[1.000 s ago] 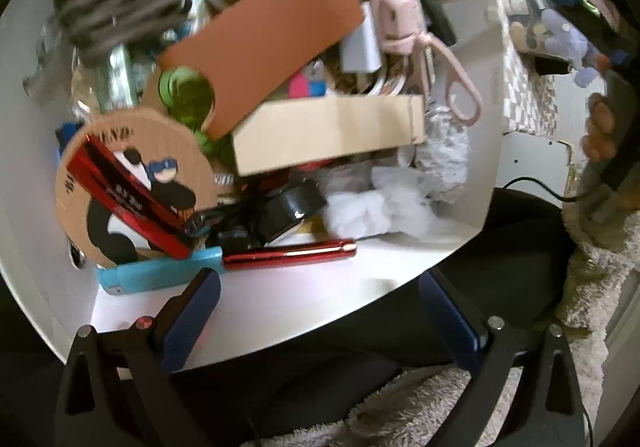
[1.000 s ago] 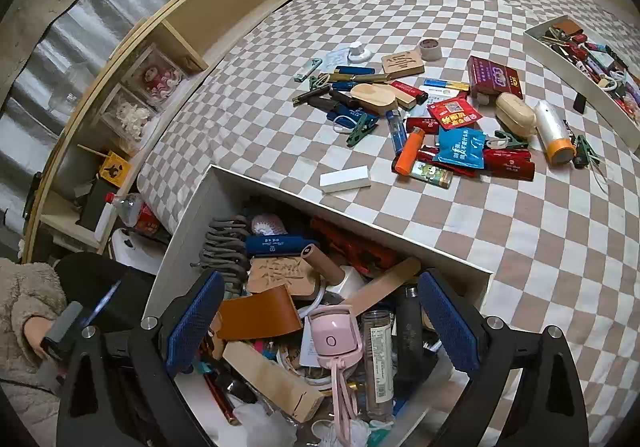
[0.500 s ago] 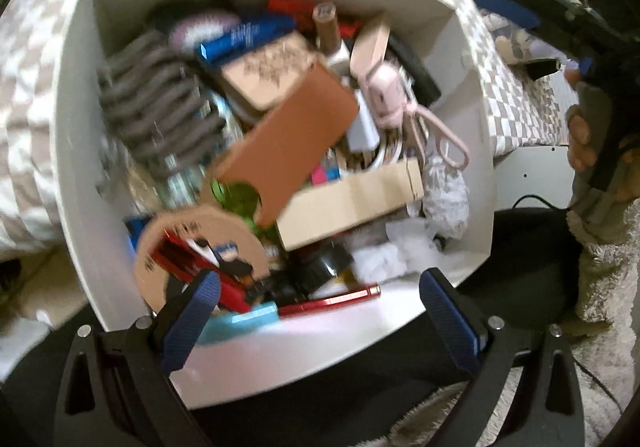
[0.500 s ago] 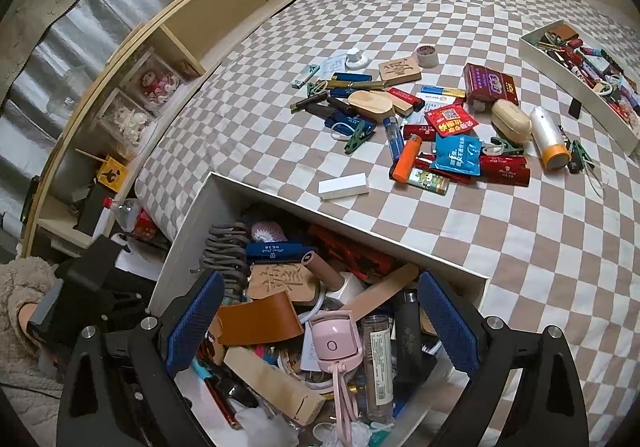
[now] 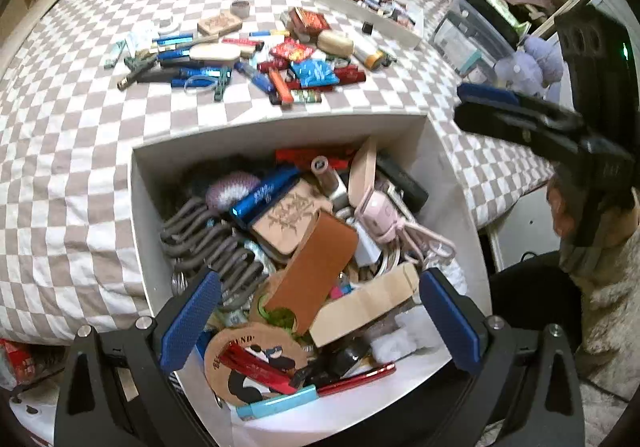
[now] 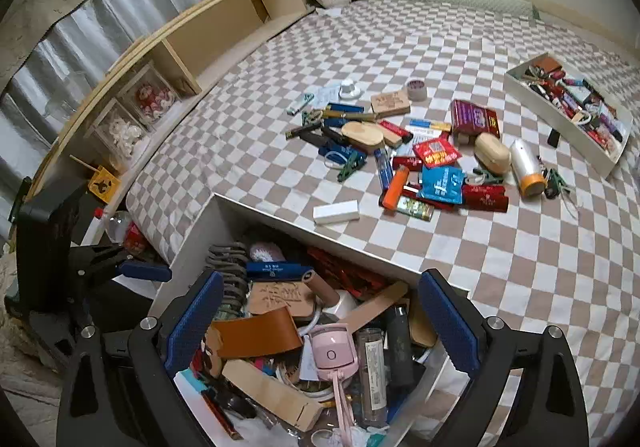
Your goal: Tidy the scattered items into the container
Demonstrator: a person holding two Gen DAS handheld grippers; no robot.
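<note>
both grippers hang over the white box (image 6: 224, 207) at the bed's (image 6: 520, 287) near edge. left gripper (image 5: 320, 321): jaws wide apart, nothing between the pads. right gripper (image 6: 320, 323): jaws opening to full spread, nothing between them.

the box is already heaped: brown leather sleeve (image 5: 316, 267), pink fan (image 6: 332, 353), coiled grey cord (image 5: 208, 243). the remaining pile (image 6: 404, 159) lies well apart on the checked cover, mid-bed. a white block (image 6: 335, 211) sits just beyond the box's far wall.

judged handling:
- white block: light, stiff, flat-sided; take across the narrow width.
- orange lighter (image 6: 396, 187): smooth, may slip; grip mid-body.
- blue packet (image 6: 442, 183): soft, thin; pinch an edge.
- white bottle (image 6: 526, 163): round, will roll; clamp across the barrel.
</note>
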